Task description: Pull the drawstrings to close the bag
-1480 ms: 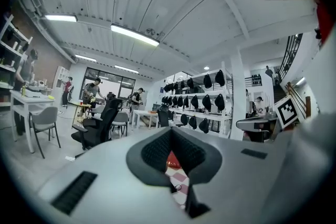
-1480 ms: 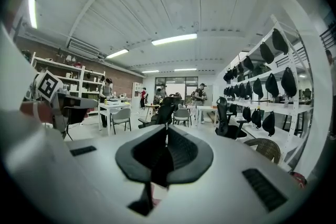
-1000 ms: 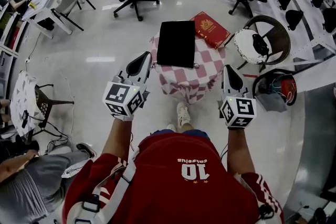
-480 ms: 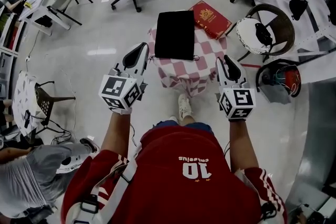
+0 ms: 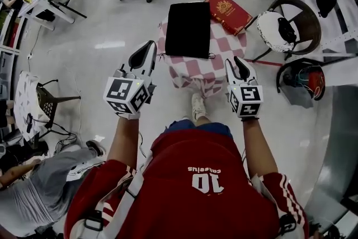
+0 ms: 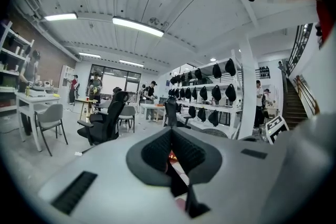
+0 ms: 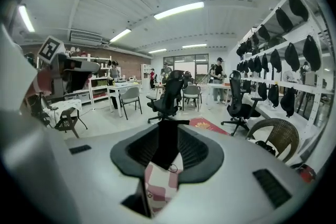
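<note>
Right gripper view looks along the right gripper point(image 7: 168, 129). Its jaws stand apart and have just been opening. Nothing sits between the pads; the black bag point(image 7: 167, 152) and its cord loop point(image 7: 172, 168) show through the gap, further ahead. The left gripper point(image 5: 147, 48) has its jaws pressed together on nothing and hovers off the bag's near left corner. The bag lies flat on the checked tablecloth point(image 5: 224, 47), its long axis running away from the person and the loop at its near right corner. The right gripper flanks that corner. Being open and lined up on the loop, it appears better placed to take a cord first.
</note>
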`<state>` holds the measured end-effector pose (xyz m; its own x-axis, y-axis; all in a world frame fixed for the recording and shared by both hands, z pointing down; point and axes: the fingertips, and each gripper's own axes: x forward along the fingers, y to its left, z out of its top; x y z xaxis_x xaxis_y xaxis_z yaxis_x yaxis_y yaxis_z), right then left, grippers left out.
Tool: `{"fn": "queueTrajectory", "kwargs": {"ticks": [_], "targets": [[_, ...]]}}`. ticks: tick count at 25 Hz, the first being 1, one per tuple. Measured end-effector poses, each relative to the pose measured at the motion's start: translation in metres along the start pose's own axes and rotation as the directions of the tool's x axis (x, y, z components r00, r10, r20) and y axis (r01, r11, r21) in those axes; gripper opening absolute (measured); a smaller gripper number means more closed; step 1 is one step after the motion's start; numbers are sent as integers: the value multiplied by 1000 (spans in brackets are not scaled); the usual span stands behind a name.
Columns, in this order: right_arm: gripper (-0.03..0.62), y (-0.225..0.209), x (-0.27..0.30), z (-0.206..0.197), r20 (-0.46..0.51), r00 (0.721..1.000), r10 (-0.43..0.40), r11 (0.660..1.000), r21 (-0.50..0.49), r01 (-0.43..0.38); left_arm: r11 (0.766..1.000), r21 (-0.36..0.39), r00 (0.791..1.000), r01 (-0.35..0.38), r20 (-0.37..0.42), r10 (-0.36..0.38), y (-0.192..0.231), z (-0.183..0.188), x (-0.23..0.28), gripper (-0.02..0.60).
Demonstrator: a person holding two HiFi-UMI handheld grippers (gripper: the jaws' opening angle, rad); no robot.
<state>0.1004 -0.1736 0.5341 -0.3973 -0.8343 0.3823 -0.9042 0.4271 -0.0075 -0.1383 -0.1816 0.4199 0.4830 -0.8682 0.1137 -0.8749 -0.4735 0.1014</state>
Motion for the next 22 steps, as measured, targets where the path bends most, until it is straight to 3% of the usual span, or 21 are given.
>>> {"fn": "queueTrajectory", "kwargs": {"ticks": [22], "targets": [[100, -16, 149, -179, -265, 964, 17, 994, -101, -45, 1000, 5, 997, 15, -72, -14, 8, -87, 61, 6]]}}
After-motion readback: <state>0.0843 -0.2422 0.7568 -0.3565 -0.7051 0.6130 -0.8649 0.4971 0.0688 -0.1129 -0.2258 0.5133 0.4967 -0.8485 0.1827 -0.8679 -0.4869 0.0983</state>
